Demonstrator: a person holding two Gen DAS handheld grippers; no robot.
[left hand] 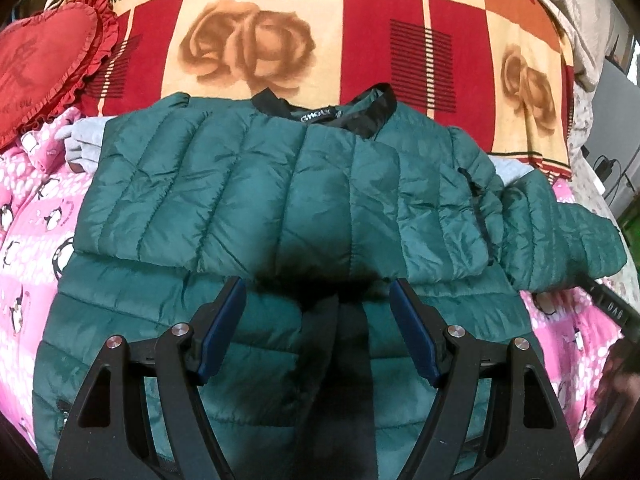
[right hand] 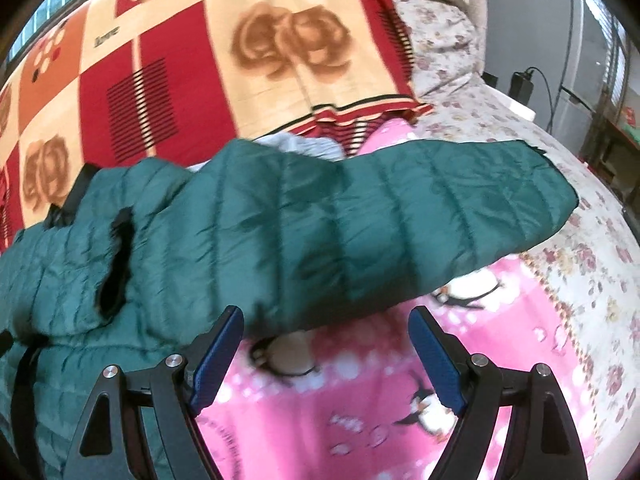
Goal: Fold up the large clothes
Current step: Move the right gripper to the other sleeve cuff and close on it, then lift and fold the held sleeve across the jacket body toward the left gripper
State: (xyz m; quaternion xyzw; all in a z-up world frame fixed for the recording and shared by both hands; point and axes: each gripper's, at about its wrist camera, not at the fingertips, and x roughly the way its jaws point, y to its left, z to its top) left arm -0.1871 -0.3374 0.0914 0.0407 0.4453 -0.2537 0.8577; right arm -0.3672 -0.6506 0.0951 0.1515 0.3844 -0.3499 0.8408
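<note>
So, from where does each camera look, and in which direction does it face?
Left wrist view: sits on the left gripper, looks forward and down over the green puffer jacket towards its black collar; its two open fingers show.
Right wrist view: sits on the right gripper, looks forward and down at the jacket's outstretched sleeve over the pink penguin blanket; its two open fingers show.
Shared: the same jacket, the rose-patterned blanket and the pink blanket.
</note>
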